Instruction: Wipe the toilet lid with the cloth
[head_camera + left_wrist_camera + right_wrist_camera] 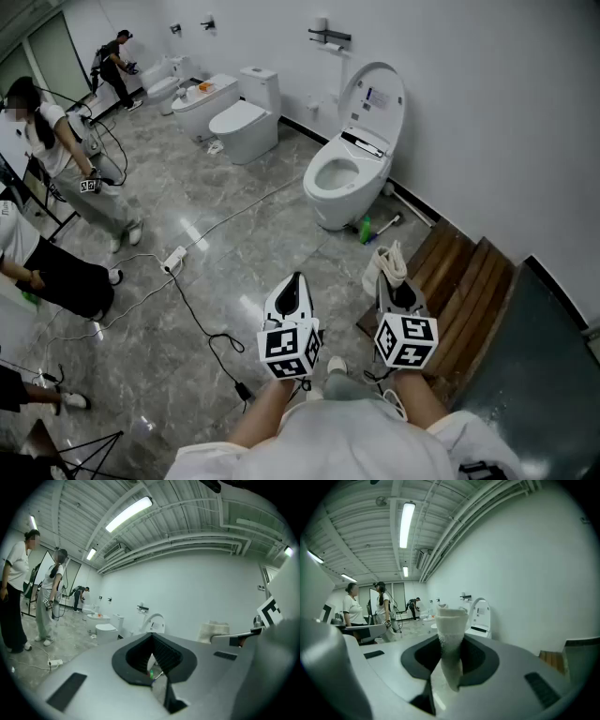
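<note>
The toilet lid (375, 98) stands raised against the wall, ahead of both grippers and well apart from them across the floor. The right gripper (450, 665), which seems slightly nearer, has its jaws clamped on the folded cloth (451, 630), which points towards the lid. The left gripper (153, 654) has its jaws closed on nothing.

Grey marble floor (281, 258), white wall (487, 112), wooden platform (469, 281), ceiling tube light (129, 513).

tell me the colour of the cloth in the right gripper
Cream cloth, clearest in the right gripper view.
</note>
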Tool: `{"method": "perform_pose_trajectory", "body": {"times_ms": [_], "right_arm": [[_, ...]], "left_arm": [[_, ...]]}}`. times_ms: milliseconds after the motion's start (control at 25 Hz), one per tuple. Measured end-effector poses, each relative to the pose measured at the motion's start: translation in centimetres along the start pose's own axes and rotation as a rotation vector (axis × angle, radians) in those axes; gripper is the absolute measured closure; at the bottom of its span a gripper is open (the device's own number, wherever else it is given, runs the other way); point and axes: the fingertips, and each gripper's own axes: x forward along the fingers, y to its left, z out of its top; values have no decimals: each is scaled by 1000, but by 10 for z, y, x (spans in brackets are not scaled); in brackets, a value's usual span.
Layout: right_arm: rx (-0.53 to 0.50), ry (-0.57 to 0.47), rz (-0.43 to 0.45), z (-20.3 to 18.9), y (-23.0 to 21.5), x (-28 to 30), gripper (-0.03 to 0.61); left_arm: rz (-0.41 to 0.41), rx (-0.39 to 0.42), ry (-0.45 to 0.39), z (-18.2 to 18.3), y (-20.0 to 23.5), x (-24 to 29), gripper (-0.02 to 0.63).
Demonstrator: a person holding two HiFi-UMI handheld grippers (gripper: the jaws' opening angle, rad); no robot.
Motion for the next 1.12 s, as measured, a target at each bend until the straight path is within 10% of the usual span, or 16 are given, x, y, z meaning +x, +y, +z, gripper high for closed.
{"method": "perform_pose_trajectory", "body": {"times_ms": [1120], "right_arm": [[34, -9, 44, 61, -10, 231, 491]], "left_arm": [[7, 37, 65, 16, 65, 218, 603]]}}
